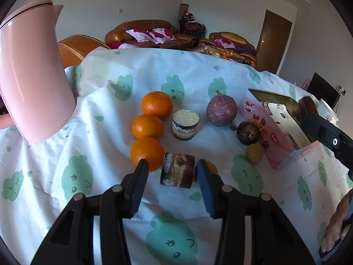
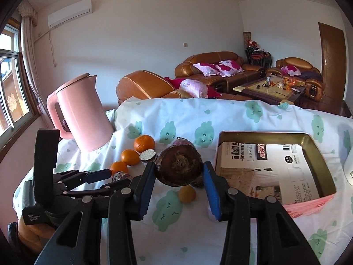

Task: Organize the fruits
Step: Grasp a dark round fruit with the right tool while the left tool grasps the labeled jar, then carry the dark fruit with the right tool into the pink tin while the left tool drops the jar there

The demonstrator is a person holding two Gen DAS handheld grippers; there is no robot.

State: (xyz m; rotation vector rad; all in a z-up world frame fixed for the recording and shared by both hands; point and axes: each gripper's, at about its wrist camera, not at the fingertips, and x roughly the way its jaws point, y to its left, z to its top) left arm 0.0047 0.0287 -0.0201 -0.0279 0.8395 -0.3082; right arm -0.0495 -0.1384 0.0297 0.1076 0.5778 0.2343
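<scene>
**Jaws of right gripper clamped on brown fruit, left jaws apart around layered roll**

Both pads of the right gripper (image 2: pixel 179 168) were pressed against a dark brown fruit (image 2: pixel 176 164), which was held off the patterned cloth (image 2: pixel 220 238), just left of the open box (image 2: pixel 264 133). The left gripper (image 1: pixel 172 165) was placed around a layered roll (image 1: pixel 177 170) lying on its side. A strip of cloth was seen between its left pad and the roll, so no grip was made. Three oranges (image 1: pixel 147 125) were lined up beside it.
</scene>
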